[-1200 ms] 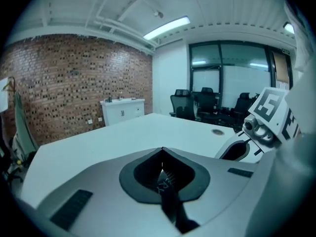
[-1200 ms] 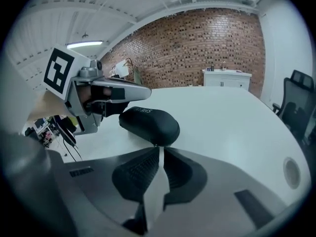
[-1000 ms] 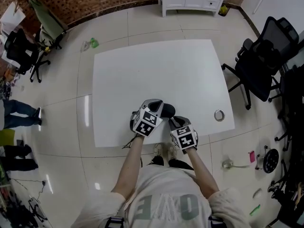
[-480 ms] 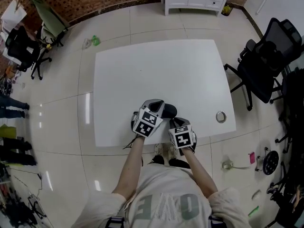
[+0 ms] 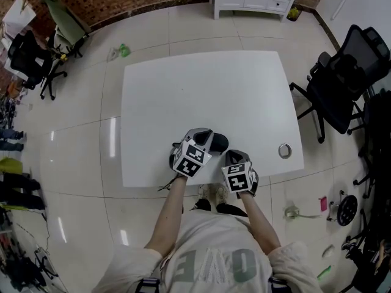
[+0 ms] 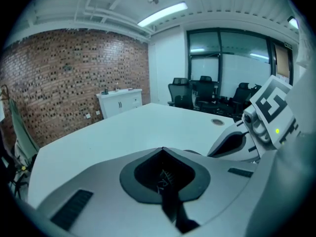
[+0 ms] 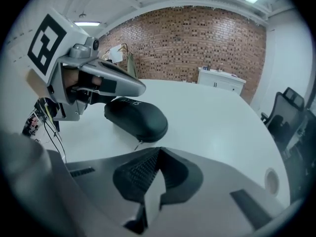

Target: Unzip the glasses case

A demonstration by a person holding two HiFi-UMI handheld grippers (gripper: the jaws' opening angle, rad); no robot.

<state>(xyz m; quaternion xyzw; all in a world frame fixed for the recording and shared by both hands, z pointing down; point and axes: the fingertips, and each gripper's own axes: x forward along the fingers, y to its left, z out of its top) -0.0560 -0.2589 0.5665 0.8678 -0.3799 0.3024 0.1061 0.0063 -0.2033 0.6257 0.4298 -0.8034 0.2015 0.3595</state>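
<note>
Black glasses case [image 7: 138,118] flat on white counter [image 7: 217,117]. Left tongs [image 6: 162,152] together, over case's end. Right tongs [image 7: 159,152] together, empty, just beside case.

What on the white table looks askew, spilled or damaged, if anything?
Nothing stands out. The black glasses case lies flat and intact on the table, it looks zipped shut, and nothing is spilled around it.
</note>
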